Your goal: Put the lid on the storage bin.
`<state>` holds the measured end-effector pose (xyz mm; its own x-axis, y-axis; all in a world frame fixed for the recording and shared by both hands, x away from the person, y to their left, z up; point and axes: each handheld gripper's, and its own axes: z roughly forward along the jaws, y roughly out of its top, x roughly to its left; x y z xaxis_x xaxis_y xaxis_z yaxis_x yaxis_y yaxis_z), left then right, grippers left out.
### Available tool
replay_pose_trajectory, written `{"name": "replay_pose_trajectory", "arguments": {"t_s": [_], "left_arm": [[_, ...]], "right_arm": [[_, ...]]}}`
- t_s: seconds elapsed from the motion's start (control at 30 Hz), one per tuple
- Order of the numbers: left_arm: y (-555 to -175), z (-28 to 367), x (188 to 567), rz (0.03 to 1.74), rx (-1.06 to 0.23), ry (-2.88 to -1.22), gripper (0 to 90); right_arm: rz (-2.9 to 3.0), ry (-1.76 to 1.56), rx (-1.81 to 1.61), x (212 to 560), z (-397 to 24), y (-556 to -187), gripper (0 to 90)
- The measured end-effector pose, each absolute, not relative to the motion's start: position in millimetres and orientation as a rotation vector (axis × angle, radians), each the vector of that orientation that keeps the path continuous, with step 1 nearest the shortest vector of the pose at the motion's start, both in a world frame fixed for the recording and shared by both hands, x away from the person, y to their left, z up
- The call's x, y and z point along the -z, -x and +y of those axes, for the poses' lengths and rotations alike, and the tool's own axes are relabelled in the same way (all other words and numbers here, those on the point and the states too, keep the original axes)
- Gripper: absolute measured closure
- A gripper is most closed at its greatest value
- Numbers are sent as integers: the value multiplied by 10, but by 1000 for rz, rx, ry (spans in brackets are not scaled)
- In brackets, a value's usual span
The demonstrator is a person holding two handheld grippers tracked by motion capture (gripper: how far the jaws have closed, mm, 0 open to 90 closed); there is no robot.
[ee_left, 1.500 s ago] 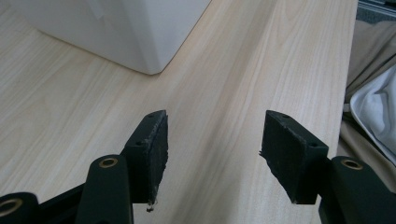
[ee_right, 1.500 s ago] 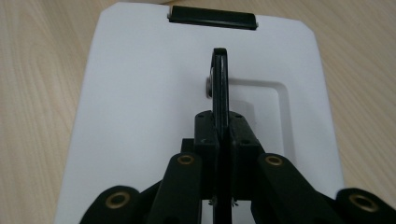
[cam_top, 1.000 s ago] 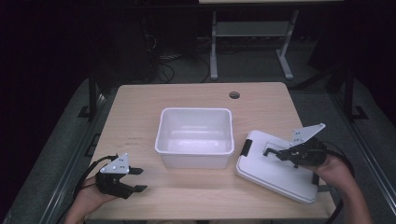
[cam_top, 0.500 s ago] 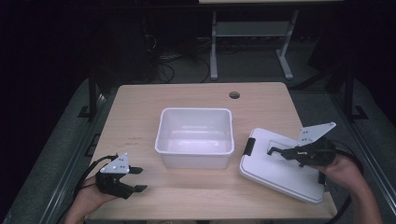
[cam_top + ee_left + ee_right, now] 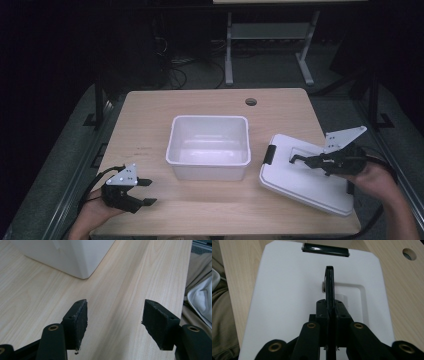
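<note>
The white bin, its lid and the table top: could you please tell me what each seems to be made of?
The bin looks like moulded plastic, white and slightly translucent, with rounded corners and a rolled rim. The lid seems an opaque white plastic, smooth and matte, with a glossy black latch, probably plastic too. The table shows pale wood grain; whether laminate or real wood is unclear.

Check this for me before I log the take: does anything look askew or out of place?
The white lid lies askew to the right of the open white bin, one corner over the table's front edge. The right gripper is shut on its black handle. Nothing looks spilled or damaged.
</note>
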<state>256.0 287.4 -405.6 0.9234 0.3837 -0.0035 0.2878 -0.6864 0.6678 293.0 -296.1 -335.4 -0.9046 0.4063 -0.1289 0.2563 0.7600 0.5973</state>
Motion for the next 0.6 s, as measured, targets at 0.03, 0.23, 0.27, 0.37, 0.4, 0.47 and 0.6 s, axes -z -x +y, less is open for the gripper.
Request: {"name": "replay_pose_trajectory", "arguments": {"t_s": [0.03, 0.23, 0.27, 0.37, 0.4, 0.47, 0.6], "left_arm": [[-2560, 2882, 4052, 477, -178, -2372, 364], [-2561, 2893, 4048, 479, -182, -2366, 363], [-2563, 2894, 4048, 480, -180, -2366, 363], [-2563, 2893, 4051, 479, -177, -2366, 362], [-2562, 2891, 4051, 479, -176, -2364, 362], [-2562, 2893, 4051, 477, -177, -2364, 362], [-2561, 2897, 4050, 479, -172, -2363, 362]], "right_arm": [[2706, -514, -857, 3319, -2956, -2931, 840], [2705, -501, -866, 3250, -2952, -2931, 840], [2704, -500, -866, 3240, -2953, -2930, 840], [2710, -491, -859, 3207, -2946, -2925, 840], [2711, -494, -859, 3198, -2944, -2921, 840], [2711, -481, -863, 3178, -2945, -2919, 840], [2706, -468, -862, 3118, -2937, -2913, 840]]}}
